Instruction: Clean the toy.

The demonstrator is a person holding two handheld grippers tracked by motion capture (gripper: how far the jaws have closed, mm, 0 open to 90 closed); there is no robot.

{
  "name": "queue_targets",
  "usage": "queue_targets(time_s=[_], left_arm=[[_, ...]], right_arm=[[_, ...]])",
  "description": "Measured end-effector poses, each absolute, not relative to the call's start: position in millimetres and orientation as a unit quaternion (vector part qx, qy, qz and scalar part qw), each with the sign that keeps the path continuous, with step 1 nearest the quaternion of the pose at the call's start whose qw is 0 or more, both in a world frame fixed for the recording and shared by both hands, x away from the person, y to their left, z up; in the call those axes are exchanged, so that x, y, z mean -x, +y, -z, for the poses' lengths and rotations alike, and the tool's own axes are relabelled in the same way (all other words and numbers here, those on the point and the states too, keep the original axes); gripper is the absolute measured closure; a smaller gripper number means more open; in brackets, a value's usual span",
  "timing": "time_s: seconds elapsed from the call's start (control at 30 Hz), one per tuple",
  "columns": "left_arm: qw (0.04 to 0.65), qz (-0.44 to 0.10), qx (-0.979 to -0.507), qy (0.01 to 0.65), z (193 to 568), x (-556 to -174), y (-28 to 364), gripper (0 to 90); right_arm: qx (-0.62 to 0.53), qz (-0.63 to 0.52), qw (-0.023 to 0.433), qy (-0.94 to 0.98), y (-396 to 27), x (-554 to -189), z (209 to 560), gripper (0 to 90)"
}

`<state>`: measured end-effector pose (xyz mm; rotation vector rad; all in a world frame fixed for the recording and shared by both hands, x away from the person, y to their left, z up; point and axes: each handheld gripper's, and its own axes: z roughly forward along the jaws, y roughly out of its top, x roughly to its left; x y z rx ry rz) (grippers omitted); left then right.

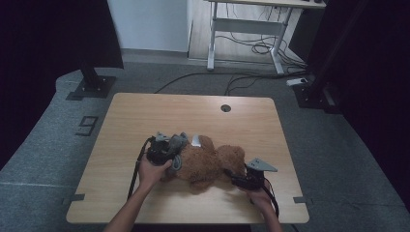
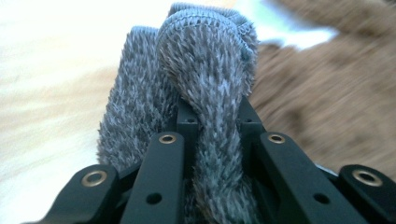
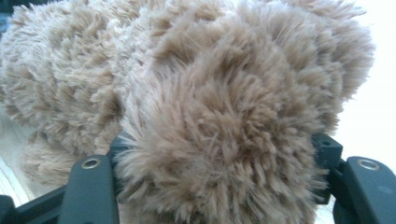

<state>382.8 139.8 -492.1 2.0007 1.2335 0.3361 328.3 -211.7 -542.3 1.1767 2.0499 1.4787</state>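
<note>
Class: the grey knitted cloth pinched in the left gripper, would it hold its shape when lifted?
Probably not. The grey knitted cloth bunches and folds between the left gripper fingers, so it is likely floppy. Its fuzzy weave suggests it is light and unlikely to slip.

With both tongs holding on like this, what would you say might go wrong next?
The left tongs pinch only a fold of the grey knit garment, so it may slip free or stretch if pulled. The right tongs clamp a furry part of the teddy bear; fur may slide out and the bear shift.

A lab: black rig stands (image 1: 92, 79), floor cables (image 1: 241, 79), bare desk frame (image 1: 246, 29) behind
</note>
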Motion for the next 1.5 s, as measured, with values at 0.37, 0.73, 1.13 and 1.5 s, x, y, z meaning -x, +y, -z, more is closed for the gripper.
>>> queue_targets(time_s=[0.37,0.73,1.13,1.5], left_arm=[[0.385,-0.104,-0.773,0.494,486.6,-379.9,158.0,76.8],[0.398,-0.043,-0.769,0.499,497.4,-368.5,134.1,77.0],[0.46,0.0,-0.727,0.51,494.6,-388.7,142.7,78.6],[0.462,-0.019,-0.711,0.529,497.2,-416.8,152.2,78.4]], right_arm=[[-0.414,-0.521,0.182,0.724,-211.5,-327.6,542.5,33.9],[-0.415,-0.522,0.182,0.722,-207.9,-326.3,541.4,38.6],[-0.382,-0.544,0.209,0.718,-195.5,-328.5,528.4,46.6],[-0.331,-0.53,0.278,0.729,-179.4,-369.4,522.5,44.9]])
